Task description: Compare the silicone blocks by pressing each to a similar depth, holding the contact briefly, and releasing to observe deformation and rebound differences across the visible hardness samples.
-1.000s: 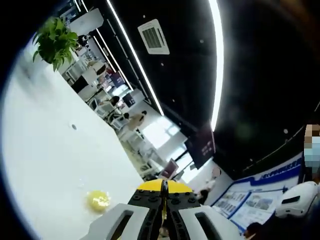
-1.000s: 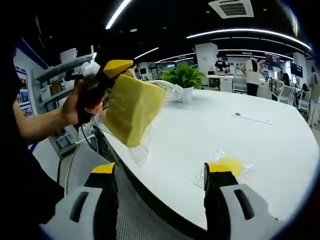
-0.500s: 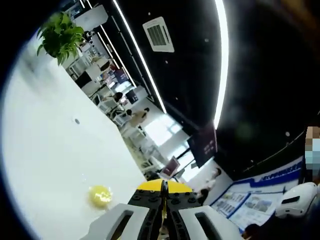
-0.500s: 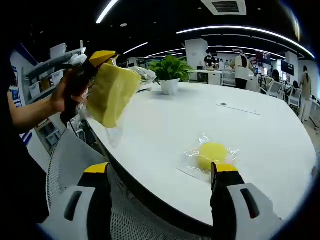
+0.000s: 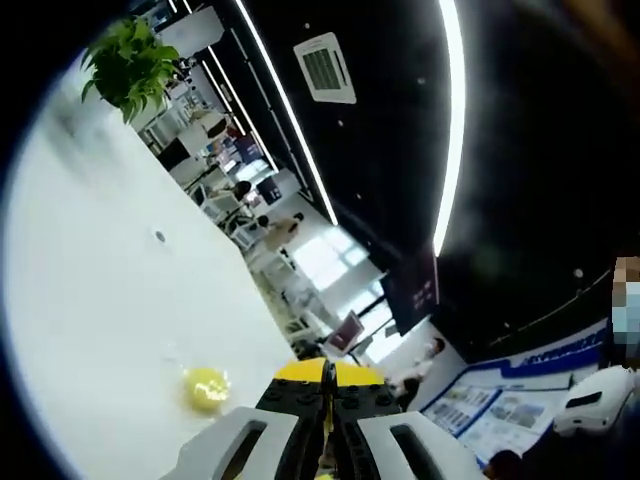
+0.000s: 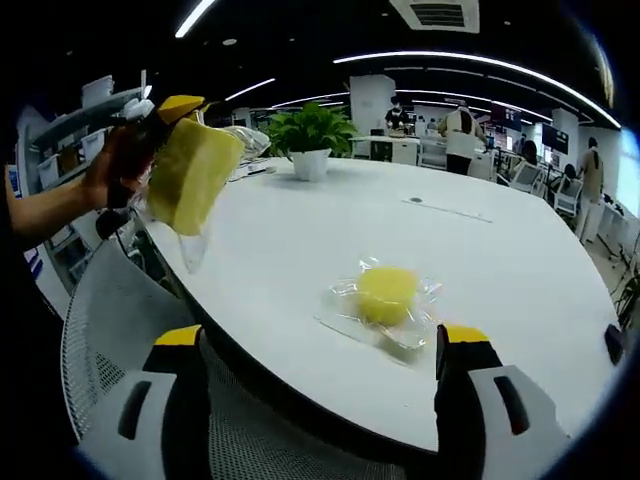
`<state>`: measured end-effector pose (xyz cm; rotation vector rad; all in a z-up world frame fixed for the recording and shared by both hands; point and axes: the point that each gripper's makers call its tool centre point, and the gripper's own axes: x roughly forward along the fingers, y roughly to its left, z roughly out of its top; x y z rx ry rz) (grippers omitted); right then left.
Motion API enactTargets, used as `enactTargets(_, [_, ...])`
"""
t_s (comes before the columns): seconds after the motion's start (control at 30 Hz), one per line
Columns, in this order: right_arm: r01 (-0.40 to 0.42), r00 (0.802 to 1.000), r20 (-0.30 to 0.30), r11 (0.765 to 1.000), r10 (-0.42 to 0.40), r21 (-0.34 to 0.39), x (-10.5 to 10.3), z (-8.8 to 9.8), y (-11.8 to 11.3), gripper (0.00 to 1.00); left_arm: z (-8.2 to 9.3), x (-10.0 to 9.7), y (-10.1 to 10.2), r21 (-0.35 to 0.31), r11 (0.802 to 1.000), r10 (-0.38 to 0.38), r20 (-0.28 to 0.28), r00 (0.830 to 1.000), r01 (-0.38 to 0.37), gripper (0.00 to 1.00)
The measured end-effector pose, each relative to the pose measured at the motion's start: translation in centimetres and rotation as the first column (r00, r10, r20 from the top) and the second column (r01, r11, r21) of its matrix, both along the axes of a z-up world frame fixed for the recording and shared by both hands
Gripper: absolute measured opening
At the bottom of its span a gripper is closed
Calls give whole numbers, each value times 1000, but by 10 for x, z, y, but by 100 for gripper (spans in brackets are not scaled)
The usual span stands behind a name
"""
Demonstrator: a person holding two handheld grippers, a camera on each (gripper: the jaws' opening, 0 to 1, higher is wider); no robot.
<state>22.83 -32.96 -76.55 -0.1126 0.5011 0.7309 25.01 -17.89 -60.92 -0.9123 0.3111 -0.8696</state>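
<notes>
Left gripper view: rolled steeply and raised above the white bench, facing along it toward the ceiling lights and the far office. Right gripper view: level, from beyond the bench's near edge, looking across it. Both views include the bench, the bagged yellow block and the potted plant.

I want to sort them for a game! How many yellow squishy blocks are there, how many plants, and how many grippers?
Yellow blocks: 2, a bagged one held up by the left gripper, block, and a bagged one lying on the table.
Plants: 1, potted, on the table.
Grippers: 2, counting the right gripper, fingers apart.
Total: 5
</notes>
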Motion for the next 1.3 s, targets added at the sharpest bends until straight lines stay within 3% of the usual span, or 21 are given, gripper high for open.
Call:
enactTargets(0.47, [92,995,-24,995,-93,-34,6,-22,-24,95,-26,20,8,2,999,34,-65,997,-34,0])
enactTargets(0.77, [96,995,-37,995,-97,-26,6,-27,-24,96,-58,43,12,37,998,52,-126,991,-48,0])
enactTargets(1.3, [140,989,-32,989,-142,-41,12,-35,-31,96,-105,84,6,24,997,76,-227,971,-73,0])
